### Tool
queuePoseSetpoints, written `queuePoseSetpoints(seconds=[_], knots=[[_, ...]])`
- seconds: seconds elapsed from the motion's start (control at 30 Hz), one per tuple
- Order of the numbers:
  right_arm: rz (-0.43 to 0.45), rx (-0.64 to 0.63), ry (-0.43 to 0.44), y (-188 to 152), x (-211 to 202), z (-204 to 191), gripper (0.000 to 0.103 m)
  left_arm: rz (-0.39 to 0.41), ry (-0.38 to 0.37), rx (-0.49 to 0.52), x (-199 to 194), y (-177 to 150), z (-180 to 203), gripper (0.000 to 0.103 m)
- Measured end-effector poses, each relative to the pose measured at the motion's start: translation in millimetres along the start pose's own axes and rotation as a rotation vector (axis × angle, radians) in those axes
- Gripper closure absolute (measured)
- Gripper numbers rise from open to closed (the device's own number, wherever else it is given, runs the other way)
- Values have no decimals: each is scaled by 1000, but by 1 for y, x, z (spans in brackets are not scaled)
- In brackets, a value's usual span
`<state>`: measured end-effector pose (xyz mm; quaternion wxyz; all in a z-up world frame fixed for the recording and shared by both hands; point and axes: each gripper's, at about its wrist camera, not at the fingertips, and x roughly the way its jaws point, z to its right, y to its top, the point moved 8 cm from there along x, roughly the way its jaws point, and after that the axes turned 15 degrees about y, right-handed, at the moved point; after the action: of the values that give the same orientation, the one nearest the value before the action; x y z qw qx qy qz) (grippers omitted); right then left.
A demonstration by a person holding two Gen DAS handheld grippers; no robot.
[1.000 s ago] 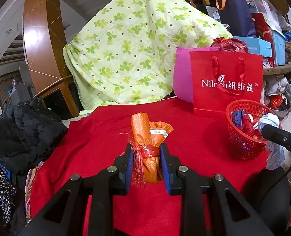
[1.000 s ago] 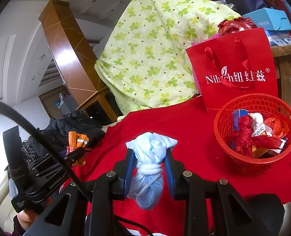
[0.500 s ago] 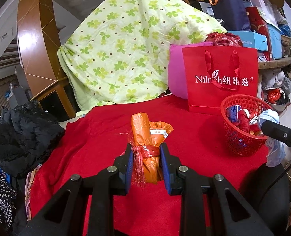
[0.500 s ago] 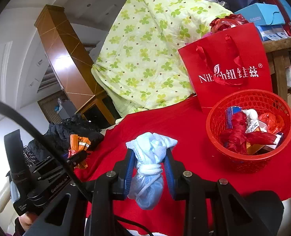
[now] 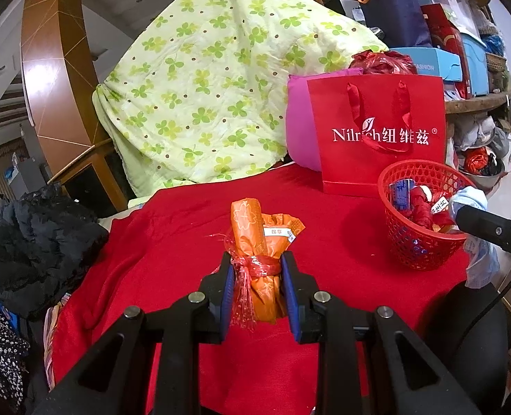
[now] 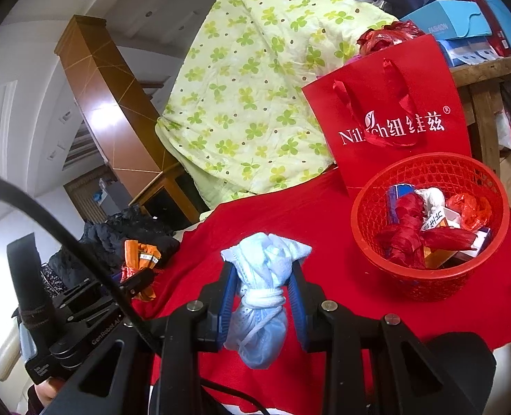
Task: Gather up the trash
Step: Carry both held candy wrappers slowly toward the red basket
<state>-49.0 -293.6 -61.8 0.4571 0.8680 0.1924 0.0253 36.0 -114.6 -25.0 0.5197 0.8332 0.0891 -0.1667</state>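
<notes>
While basket (image 6: 428, 276) at right of frame holds several scraps, left gripper (image 5: 257, 276) jaws clamp orange bundle (image 5: 255, 242); right gripper (image 6: 264, 287) jaws clamp blue bundle (image 6: 260, 297); both undropped.

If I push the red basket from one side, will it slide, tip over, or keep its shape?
The red basket probably slides easily: it looks like thin mesh plastic with only light wrappers inside. It may tip rather than slide, since it narrows toward the base and sits on soft red cloth. Its open mesh wall likely flexes a little under a push.
</notes>
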Motion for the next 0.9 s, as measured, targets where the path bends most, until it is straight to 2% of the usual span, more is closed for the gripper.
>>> queuePoseSetpoints(seconds=[0.9], knots=[[22,43,-12,2,-20,19,71,-1,-36,62,2,4,29,75]])
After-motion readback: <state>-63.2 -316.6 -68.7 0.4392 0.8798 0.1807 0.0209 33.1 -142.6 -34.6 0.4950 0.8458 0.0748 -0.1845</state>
